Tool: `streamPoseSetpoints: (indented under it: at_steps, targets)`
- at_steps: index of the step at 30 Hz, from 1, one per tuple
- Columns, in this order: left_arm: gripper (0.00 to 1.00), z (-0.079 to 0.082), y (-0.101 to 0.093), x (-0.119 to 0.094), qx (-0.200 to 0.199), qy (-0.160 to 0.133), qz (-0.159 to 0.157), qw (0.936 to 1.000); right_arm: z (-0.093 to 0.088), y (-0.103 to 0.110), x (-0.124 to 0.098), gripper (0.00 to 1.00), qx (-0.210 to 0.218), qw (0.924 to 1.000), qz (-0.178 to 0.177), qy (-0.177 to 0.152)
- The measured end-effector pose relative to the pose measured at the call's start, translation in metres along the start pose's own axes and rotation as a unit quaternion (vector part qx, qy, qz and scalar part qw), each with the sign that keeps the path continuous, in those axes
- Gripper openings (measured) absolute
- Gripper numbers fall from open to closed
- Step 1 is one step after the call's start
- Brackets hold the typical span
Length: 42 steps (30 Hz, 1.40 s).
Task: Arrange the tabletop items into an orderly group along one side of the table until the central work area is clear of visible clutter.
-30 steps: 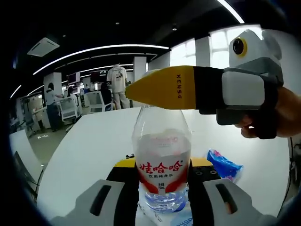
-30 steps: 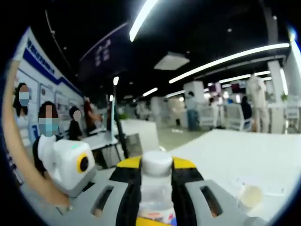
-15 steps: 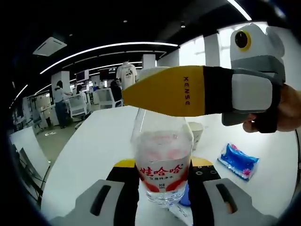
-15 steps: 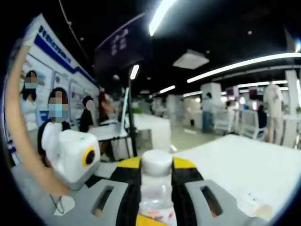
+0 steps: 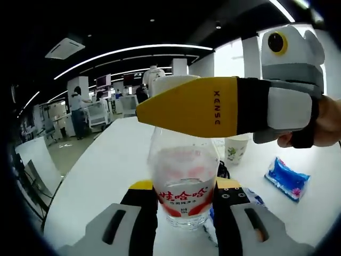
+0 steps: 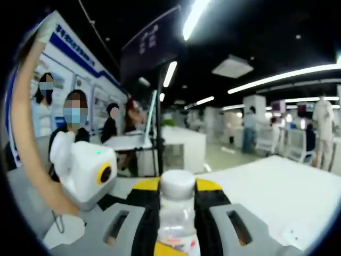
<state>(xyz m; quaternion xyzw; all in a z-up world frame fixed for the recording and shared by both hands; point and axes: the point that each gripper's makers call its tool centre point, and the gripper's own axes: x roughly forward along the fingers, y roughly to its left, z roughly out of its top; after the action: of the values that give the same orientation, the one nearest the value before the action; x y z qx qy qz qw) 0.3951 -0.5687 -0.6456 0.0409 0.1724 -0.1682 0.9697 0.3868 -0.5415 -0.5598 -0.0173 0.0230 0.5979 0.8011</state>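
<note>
- Clear plastic, thin-walled: the water bottle [image 5: 183, 184] stands upright between both grippers, its base hidden behind the lower jaws, so I cannot tell whether it rests on the white table [image 5: 106, 165] or hangs just above it.
- The left gripper [image 5: 183, 210] has its 2 jaws closed on the bottle's lower body, at the red label.
- The right gripper [image 6: 177, 213] clamps the neck just under the white cap [image 6: 177, 184]; in the left gripper view it reaches in from the right, yellow jaw across the bottle top.
- Handling, as a judgement: the bottle looks nearly empty, so light, but soft; a hard squeeze mid-body would dent it. The neck and cap are the stiff parts, the better hold. The smooth label may slip.
- Near the far right of the table sit a paper cup [image 5: 236, 149] and a blue packet [image 5: 287, 178], apart from each other and not yet grouped to 1 side.
</note>
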Motion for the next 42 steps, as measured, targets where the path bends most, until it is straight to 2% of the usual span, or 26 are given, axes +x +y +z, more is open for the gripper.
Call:
streamPoseSetpoints:
  at_steps: [7,14,15,16,27,42]
  targets:
    - [0.39,-0.009,0.007,0.011,-0.011,0.001,0.018,0.9998,-0.012,-0.005,0.009,0.20,-0.016,0.9998,0.015,0.001]
    - [0.39,-0.025,0.010,0.014,-0.007,0.011,0.033,0.9994,-0.027,-0.003,0.011,0.19,-0.012,0.9992,0.038,0.008]
    - [0.39,-0.022,0.011,0.014,-0.009,-0.004,0.036,0.9993,-0.026,-0.002,0.012,0.19,-0.012,0.9991,0.041,0.000]
    - [0.39,-0.024,0.011,0.013,-0.010,0.005,0.036,0.9993,-0.028,-0.002,0.012,0.19,-0.014,0.9991,0.040,0.003]
    - [0.39,-0.022,0.015,0.016,-0.014,-0.003,0.038,0.9992,-0.029,-0.010,0.017,0.20,-0.006,0.9994,0.035,-0.004]
    - [0.39,-0.023,0.017,0.015,-0.020,-0.006,0.036,0.9991,-0.026,-0.006,0.018,0.20,-0.002,0.9995,0.030,-0.005]
